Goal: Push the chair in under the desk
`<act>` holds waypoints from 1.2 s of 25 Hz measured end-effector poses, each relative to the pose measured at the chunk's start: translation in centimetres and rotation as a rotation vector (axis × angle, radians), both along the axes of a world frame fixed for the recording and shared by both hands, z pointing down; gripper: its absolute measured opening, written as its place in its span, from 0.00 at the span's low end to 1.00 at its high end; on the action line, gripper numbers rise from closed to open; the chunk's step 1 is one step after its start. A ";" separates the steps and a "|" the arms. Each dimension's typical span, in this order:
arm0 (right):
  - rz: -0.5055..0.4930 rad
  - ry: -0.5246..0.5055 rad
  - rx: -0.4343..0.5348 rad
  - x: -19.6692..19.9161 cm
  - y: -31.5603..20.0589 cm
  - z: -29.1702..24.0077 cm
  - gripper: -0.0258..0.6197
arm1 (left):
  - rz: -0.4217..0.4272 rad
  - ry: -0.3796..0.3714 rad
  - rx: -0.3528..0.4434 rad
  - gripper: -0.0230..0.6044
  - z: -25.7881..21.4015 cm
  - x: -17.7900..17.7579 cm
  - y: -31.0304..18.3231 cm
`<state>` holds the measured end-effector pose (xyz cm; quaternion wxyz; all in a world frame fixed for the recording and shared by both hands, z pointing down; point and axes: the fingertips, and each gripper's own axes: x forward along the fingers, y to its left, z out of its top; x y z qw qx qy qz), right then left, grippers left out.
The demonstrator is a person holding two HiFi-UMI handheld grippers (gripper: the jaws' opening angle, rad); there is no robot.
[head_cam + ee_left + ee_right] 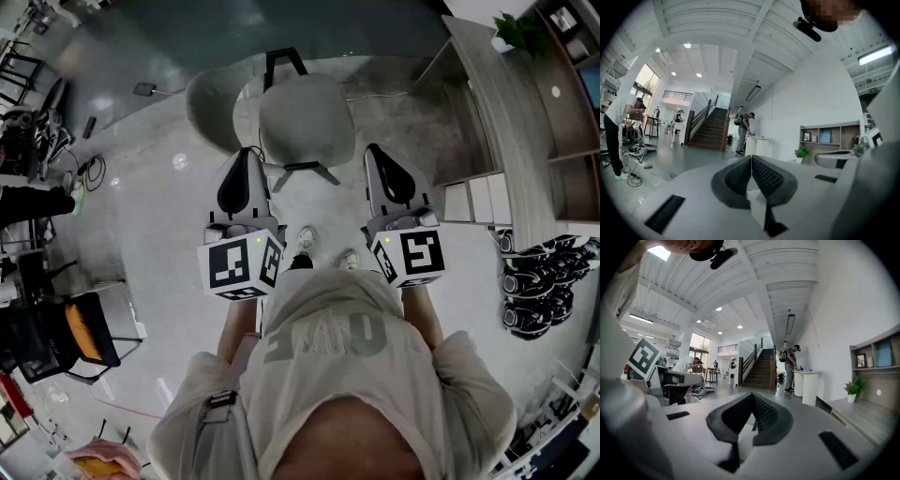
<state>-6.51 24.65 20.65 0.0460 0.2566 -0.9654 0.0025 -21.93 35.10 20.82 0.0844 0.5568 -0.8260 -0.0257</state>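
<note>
In the head view a grey shell chair (305, 120) on a black base stands on the pale floor just ahead of my feet, its seat facing me. The long grey wooden desk (502, 122) runs along the right, and the chair stands left of it, out in the open. My left gripper (246, 152) and right gripper (373, 150) are held side by side at chest height, pointing toward the chair and apart from it. Both are shut with nothing held. In the left gripper view the left gripper (751, 157) points level into the hall, as does the right gripper (752, 396) in its own view. The chair is hidden in both gripper views.
A second rounded grey seat (208, 108) sits just left of the chair. A potted plant (516, 33) stands on the desk's far end, with shelves behind. Black helmets (539, 281) lie at the right. An orange-backed chair (80, 337) and cables are at the left. People stand near the stairs (710, 129).
</note>
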 end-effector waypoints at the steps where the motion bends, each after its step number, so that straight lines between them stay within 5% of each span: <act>1: 0.005 0.000 0.005 0.0 -0.1 0.0 0.07 | -0.003 -0.001 0.001 0.06 0.0 -0.3 0.1; 14: 0.080 -0.033 -0.044 -2.9 -0.2 0.7 0.07 | -0.029 -0.020 0.022 0.06 0.2 -6.7 2.5; 21: 0.141 0.025 -0.014 -4.1 -0.3 0.9 0.07 | -0.078 0.043 -0.027 0.06 3.5 -12.3 3.7; 30: 0.106 -0.052 -0.126 -4.9 -5.5 3.4 0.07 | -0.127 0.016 -0.080 0.06 4.0 -11.9 0.6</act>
